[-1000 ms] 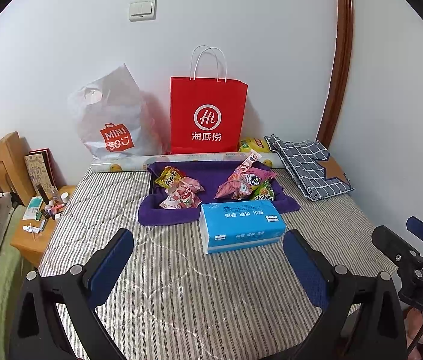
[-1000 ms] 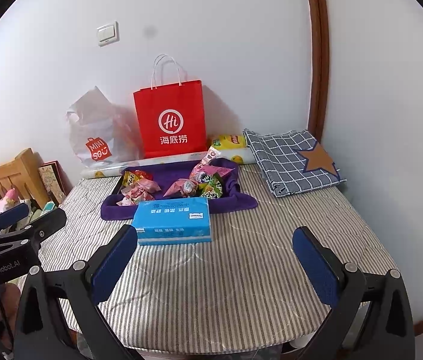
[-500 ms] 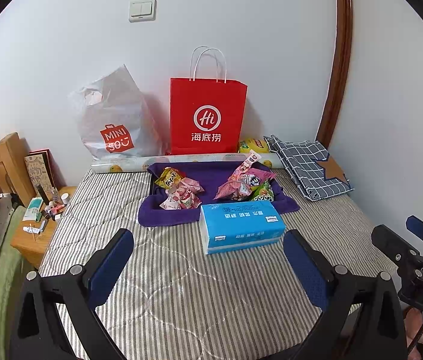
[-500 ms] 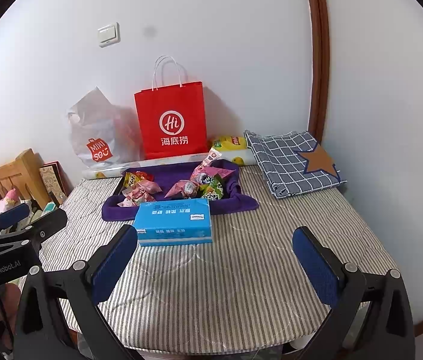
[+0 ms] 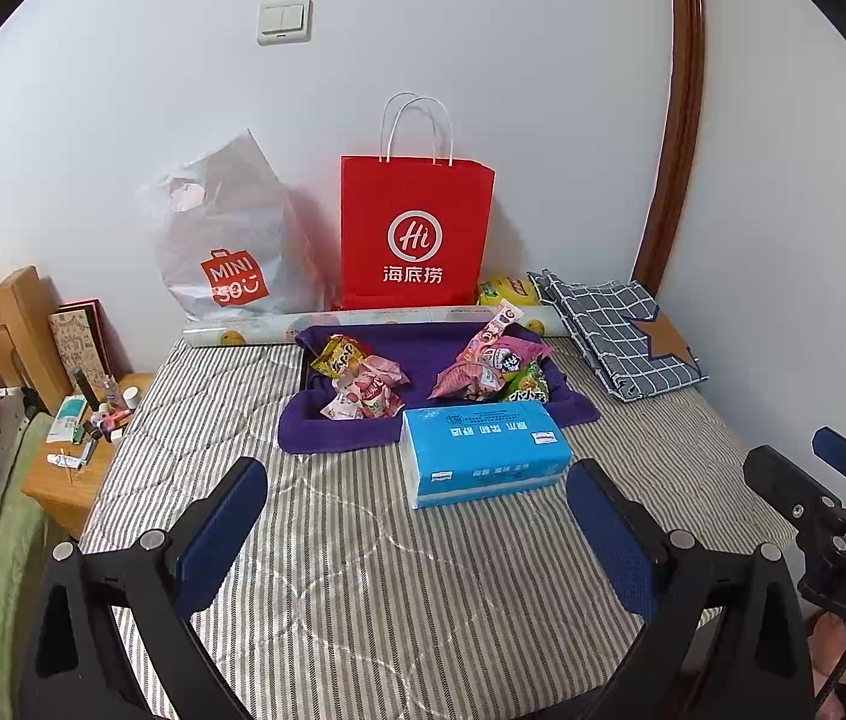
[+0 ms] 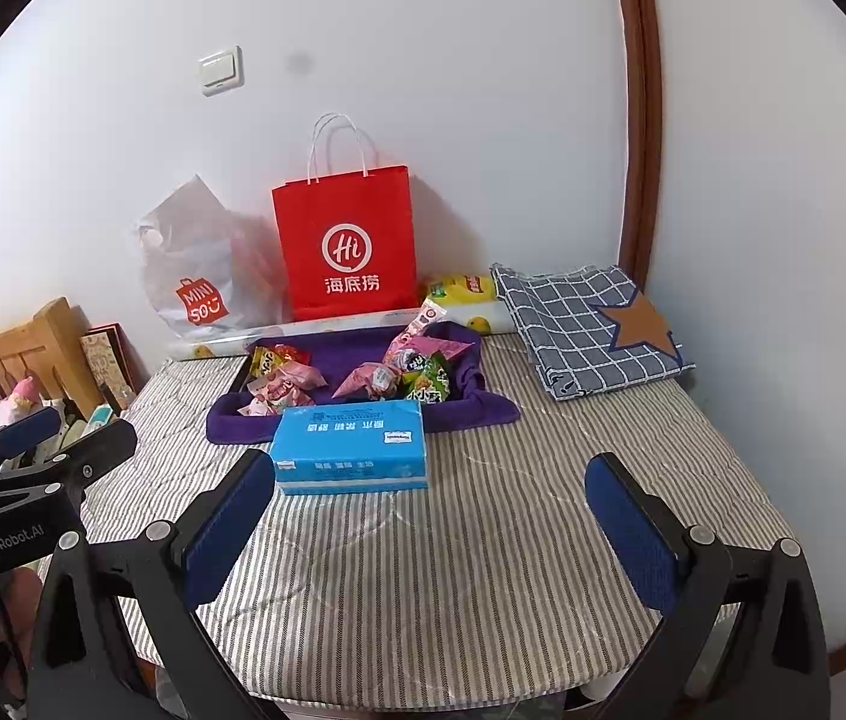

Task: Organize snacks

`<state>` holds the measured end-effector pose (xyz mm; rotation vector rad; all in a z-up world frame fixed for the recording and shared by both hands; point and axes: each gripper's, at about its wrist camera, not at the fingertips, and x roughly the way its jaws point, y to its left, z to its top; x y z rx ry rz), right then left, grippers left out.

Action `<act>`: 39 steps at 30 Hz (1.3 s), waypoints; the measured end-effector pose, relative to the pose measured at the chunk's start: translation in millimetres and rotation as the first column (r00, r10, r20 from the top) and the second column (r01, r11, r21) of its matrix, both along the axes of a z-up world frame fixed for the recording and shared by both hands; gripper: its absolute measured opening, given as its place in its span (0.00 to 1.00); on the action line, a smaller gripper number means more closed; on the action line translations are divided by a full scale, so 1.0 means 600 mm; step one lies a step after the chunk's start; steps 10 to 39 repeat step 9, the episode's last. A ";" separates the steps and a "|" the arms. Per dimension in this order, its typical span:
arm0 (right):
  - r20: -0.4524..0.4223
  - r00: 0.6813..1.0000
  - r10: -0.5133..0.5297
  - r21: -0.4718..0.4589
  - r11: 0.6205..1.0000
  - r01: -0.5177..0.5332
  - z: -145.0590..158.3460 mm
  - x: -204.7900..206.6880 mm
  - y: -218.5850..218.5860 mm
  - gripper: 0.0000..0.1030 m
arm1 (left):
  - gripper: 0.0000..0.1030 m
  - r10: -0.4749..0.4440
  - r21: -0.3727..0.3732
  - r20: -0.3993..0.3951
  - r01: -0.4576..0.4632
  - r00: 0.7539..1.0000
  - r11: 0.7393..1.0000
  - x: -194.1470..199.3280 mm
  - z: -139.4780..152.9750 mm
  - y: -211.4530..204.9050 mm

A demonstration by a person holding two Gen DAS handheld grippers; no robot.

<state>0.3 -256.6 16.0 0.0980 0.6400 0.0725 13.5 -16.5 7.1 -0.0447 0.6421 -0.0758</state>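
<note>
Several snack packets lie in a purple cloth-lined tray on a striped mattress: a yellow and pink pile on the left, a pink and green pile on the right. A blue tissue pack lies just in front of the tray. My left gripper hovers open over the near mattress, nothing between its fingers. My right gripper is likewise open and empty, well short of the tissue pack.
A red paper bag and a white plastic bag lean on the back wall. A folded checked cloth lies back right, a yellow pouch beside it. A cluttered wooden nightstand stands left.
Both views have shifted only slightly; the scene sits marginally lower in frame. Nothing on the mattress moved, and both grippers stay open.
</note>
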 end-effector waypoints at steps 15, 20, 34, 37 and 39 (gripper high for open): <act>0.001 1.000 0.006 -0.003 1.000 -0.006 0.001 0.001 0.002 0.99 | 0.98 0.000 0.006 0.006 -0.001 1.000 1.000 -0.001 0.001 0.001; 0.001 1.000 0.006 -0.003 1.000 -0.006 0.001 0.001 0.002 0.99 | 0.98 0.000 0.006 0.006 -0.001 1.000 1.000 -0.001 0.001 0.001; 0.001 1.000 0.006 -0.003 1.000 -0.006 0.001 0.001 0.002 0.99 | 0.98 0.000 0.006 0.006 -0.001 1.000 1.000 -0.001 0.001 0.001; 0.001 1.000 0.006 -0.003 1.000 -0.006 0.001 0.001 0.002 0.99 | 0.98 0.000 0.006 0.006 -0.001 1.000 1.000 -0.001 0.001 0.001; 0.001 1.000 0.006 -0.003 1.000 -0.006 0.001 0.001 0.002 0.99 | 0.98 0.000 0.006 0.006 -0.001 1.000 1.000 -0.001 0.001 0.001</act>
